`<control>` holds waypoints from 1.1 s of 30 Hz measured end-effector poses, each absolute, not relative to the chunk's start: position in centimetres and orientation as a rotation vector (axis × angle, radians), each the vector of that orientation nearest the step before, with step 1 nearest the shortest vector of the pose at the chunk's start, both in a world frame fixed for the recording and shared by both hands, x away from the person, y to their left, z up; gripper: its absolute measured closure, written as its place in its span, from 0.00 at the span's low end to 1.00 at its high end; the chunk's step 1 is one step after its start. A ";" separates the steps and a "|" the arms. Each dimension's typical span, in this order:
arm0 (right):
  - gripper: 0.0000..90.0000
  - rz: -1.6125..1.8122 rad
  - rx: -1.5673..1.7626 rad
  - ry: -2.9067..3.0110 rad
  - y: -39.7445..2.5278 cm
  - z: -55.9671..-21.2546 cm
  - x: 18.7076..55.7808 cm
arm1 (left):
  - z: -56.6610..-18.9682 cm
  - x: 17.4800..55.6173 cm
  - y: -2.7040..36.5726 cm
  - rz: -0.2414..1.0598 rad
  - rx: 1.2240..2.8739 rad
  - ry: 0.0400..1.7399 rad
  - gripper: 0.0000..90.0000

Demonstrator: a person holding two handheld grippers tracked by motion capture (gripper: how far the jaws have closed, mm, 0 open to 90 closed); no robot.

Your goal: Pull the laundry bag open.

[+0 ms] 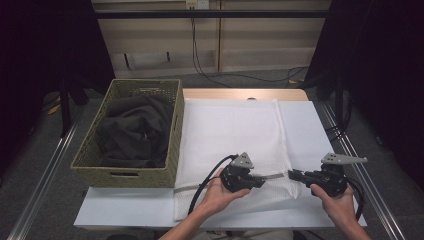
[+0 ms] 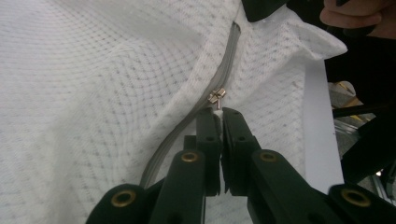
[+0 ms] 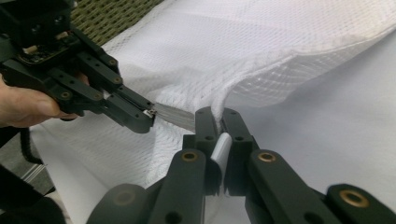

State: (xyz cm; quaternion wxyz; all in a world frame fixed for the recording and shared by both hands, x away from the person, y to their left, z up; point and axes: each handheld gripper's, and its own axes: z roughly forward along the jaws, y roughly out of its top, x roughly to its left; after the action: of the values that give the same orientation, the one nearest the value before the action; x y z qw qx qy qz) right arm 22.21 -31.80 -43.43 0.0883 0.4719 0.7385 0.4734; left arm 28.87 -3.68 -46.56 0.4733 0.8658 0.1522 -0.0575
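Zipper pull (image 2: pixel 216 96) at left hand-held gripper (image 2: pixel 219 111) tips

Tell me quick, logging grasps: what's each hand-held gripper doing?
Left hand-held gripper: shut on the zipper pull.
Right hand-held gripper: shut on the mesh bag edge.

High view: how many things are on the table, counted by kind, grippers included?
White mesh laundry bag: 1
Woven basket: 1
Dark garment in the basket: 1
Handheld grippers: 2, the left gripper and the right gripper
Total: 5
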 end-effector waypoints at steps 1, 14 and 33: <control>0.97 1.408 1.400 2.200 -31.9 -43.4 22.2 | -46.6 28.9 -3.6 -0.153 2.107 0.367 0.97; 0.97 1.406 1.414 2.196 -32.1 -43.5 22.1 | -46.6 28.9 -3.3 -0.195 2.107 0.377 0.97; 0.97 1.391 1.428 2.161 -32.6 -43.4 21.9 | -46.2 29.1 -1.5 -0.150 2.108 0.396 0.96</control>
State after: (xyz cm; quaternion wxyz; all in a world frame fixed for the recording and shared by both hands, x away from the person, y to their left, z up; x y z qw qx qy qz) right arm 21.94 -32.64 -43.36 0.1005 0.4833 0.7314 0.4706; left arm 29.13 -1.48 -46.20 0.4758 0.8623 0.1620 -0.0615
